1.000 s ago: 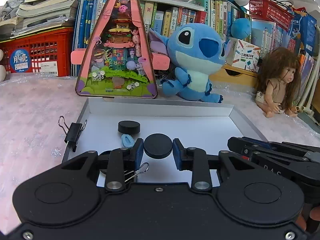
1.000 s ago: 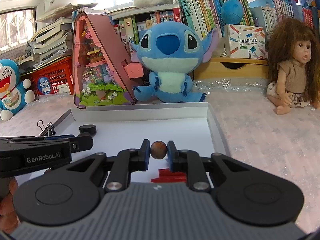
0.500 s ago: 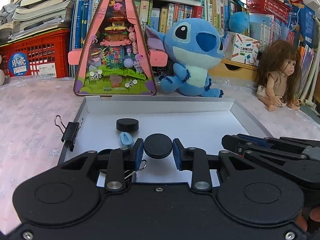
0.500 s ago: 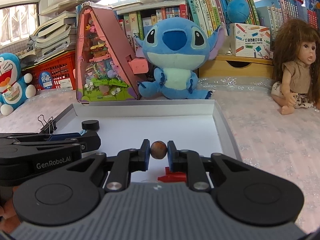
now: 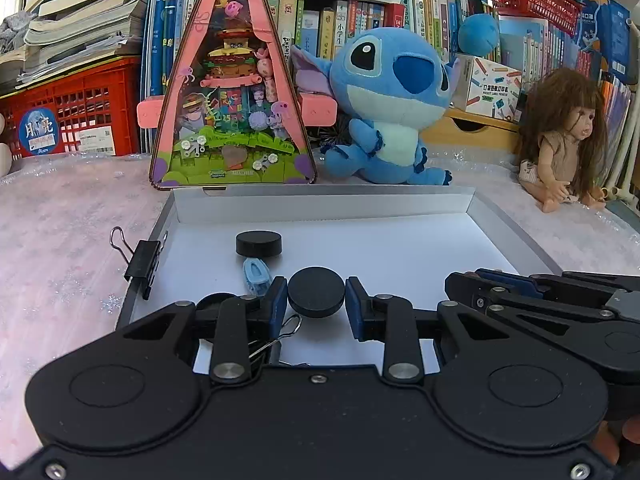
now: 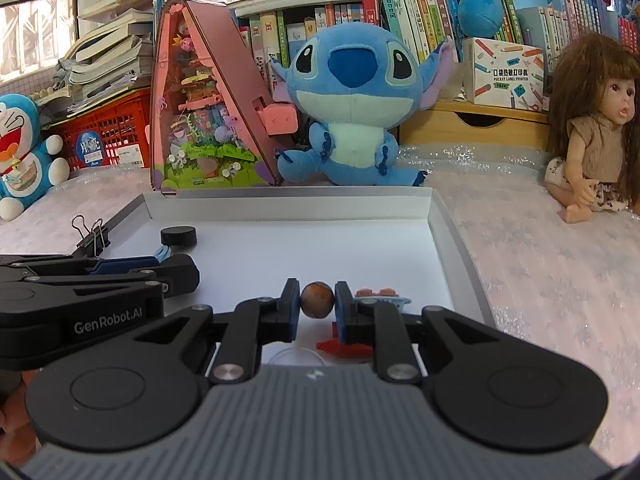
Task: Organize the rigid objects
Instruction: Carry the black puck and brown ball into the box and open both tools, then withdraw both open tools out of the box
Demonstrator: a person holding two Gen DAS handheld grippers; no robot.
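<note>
Over a white tray on a pink-covered table, my left gripper has its fingers closed on a black disc, one blue pad pressed to each side of it, holding it above the tray's near left part. My right gripper has its fingers pinched on a small brown ball, held above the tray's near right part.

A second black disc lies flat on the tray floor toward the far left, a pale blue toy just in front of it and close to my left finger. A third dark disc shows partly behind that finger. A wire clip lies under the left gripper. A black binder clip is clamped on the tray's left rim.

By my right finger lies a small blue dish with orange pieces, and a red piece lies beneath that gripper, partly hidden.

Beyond the tray stand a pink triangular toy house, a blue plush and a doll, in front of bookshelves.
</note>
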